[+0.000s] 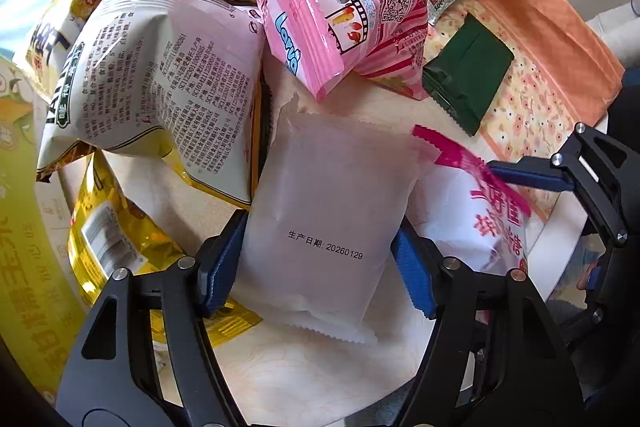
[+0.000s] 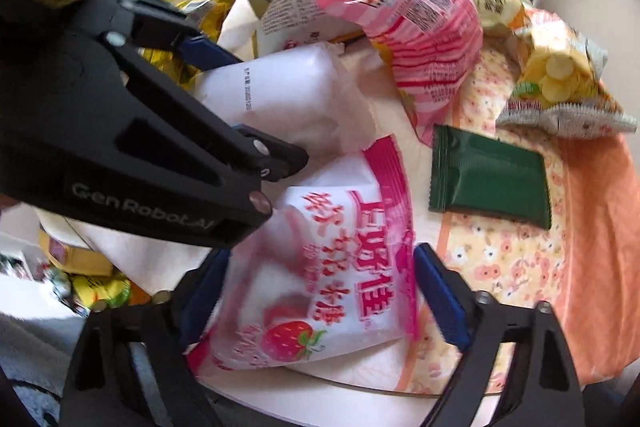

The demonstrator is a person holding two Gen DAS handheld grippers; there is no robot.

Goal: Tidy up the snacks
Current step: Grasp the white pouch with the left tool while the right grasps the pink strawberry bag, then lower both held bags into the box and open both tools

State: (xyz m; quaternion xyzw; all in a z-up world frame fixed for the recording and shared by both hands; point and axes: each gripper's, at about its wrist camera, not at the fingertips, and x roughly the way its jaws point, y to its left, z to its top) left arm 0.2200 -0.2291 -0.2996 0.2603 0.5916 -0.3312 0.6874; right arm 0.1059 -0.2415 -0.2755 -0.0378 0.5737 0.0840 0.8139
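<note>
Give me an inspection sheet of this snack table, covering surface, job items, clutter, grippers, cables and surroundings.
Surface: pale round tabletop, partly under a floral cloth.
Job's things: plain white packet; strawberry candy bag; dark green sachet; pink bag.
Clutter: more snack bags piled at the back, overlapping.
Grippers: left hand-held gripper shut on the white packet; right hand-held gripper straddles the strawberry bag, contact unclear.
Cables: nothing seen.
Surroundings: yellow printed box beside the table.

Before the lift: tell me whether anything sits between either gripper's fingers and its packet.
Nothing visible does. The left gripper pinches the plain white packet directly; the right gripper straddles the strawberry candy bag, whose top touches the white packet.
</note>
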